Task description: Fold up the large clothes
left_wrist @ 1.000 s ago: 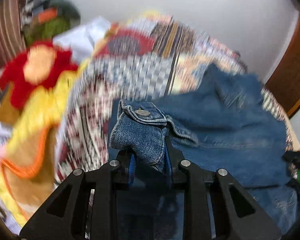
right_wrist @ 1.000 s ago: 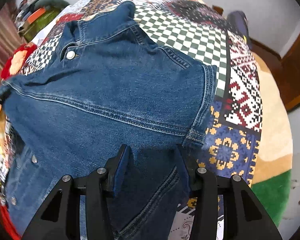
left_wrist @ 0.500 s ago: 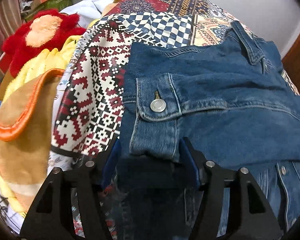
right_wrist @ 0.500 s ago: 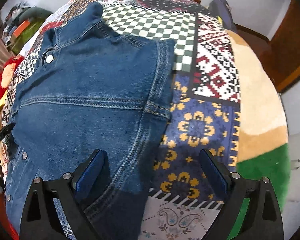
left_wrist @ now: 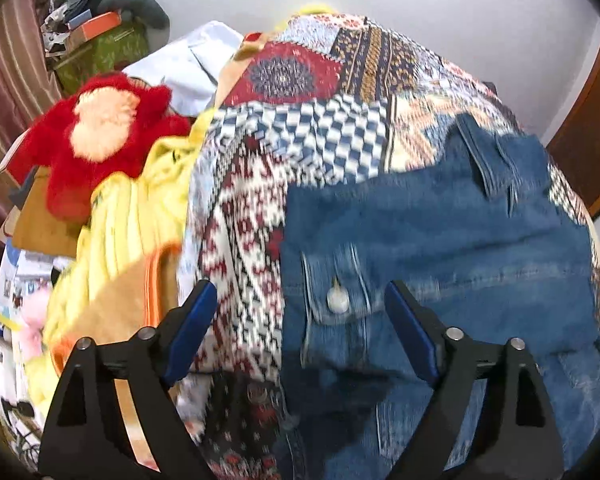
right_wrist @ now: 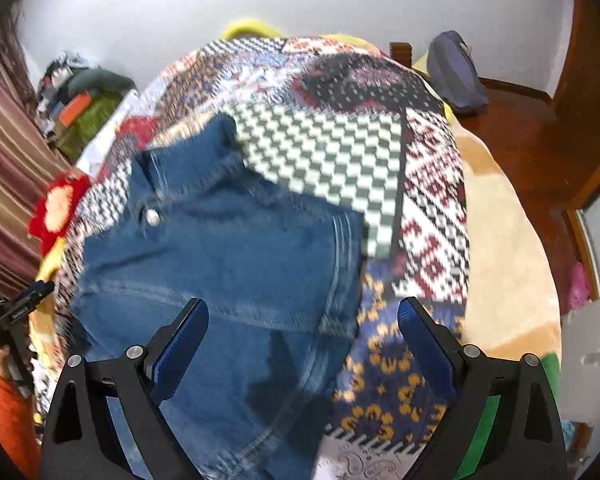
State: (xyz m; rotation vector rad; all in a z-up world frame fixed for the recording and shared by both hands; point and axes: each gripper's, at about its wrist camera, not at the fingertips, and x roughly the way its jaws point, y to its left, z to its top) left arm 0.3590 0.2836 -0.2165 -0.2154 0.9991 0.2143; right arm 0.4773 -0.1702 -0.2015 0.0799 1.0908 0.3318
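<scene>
Nearest in the left wrist view, the left gripper (left_wrist: 300,328) has just been opening and its blue-padded jaws now stand wide, pressing on nothing. Between and beyond them lie the edge of the dark blue denim jacket (left_wrist: 432,248) and its buttoned cuff with a round silver snap button (left_wrist: 337,299); the cloth lies flat and free of the pads.

In the right wrist view the right gripper (right_wrist: 303,334) has likewise just spread its jaws, and they stand wide apart with nothing clamped. Its left pad hangs over the jacket's lower part and its right pad over the bedcover, so the jacket's stitched side seam runs between them.

The jacket lies folded on the patchwork bedspread of checkered and geometric prints (right_wrist: 332,152), sleeves turned in, collar pointing toward the far wall. At the left edge of the right wrist view, the other gripper shows beside an orange sleeve (right_wrist: 8,412).

Left of the bedspread lies a yellow and tan blanket with orange trim (left_wrist: 128,248), and past it a red and peach plush toy (left_wrist: 96,132). Farther back a green box (left_wrist: 100,50) carries clutter. On the right, beyond the bed, a blue-grey bag (right_wrist: 456,72) rests on the wooden floor by the white wall (right_wrist: 340,0)
</scene>
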